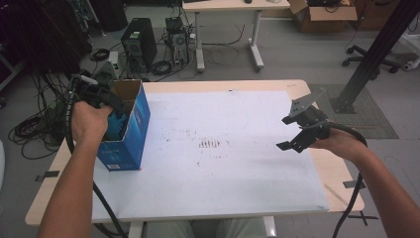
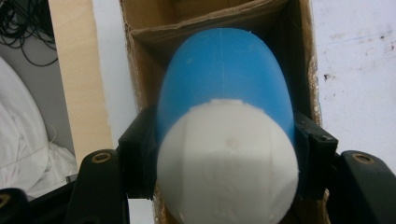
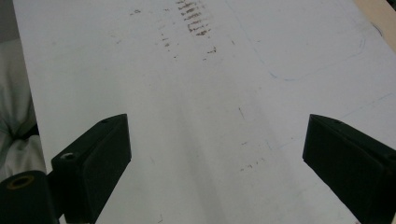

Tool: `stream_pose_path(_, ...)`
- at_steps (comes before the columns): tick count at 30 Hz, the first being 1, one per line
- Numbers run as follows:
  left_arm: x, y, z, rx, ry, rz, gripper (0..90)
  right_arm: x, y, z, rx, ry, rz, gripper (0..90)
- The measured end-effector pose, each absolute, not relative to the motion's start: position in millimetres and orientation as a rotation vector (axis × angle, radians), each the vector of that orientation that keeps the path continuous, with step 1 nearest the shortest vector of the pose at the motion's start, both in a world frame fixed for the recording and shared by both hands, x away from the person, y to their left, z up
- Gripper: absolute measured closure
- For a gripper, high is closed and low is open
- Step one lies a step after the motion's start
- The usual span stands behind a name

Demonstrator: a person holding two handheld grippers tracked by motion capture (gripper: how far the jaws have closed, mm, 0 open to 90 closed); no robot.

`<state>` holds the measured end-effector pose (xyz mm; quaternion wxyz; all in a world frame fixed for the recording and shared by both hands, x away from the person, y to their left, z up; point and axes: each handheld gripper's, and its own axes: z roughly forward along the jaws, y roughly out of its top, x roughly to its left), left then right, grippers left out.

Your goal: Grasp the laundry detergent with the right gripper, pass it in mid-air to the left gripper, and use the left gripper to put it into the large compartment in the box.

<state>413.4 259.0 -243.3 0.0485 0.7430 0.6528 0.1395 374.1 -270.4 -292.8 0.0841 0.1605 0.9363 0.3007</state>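
**Black hand-held grippers, bare forearms**

Both forearms are bare, with no sleeve showing. The left hand-held gripper point(image 1: 106, 99) is black plastic, and a thick black cable hangs from it past the worktop edge. Its jaws carry broad, blocky black pads, with brass-coloured screw rings set in the rounded arms behind them. The right hand-held gripper point(image 1: 297, 141) is black too, topped by a grey three-cornered plate dotted with what look like small holes. Its cable is black as well.

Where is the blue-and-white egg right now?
The egg is clamped in the left tongs, over the open blue box at the table's left edge.
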Motion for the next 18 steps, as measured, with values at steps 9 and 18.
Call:
stream_pose_path(9, 412.7, 259.6, -255.8, 2.274, 1.992, 0.406, 38.1, 372.9, -270.3, -293.1, 0.479, 2.794, 0.897, 7.7)
stream_pose_path(18, 412.5, 262.3, -269.7, 2.283, 2.001, 0.372, 38.1, 372.6, -271.7, -294.6, 0.485, 2.798, 0.893, 8.2)
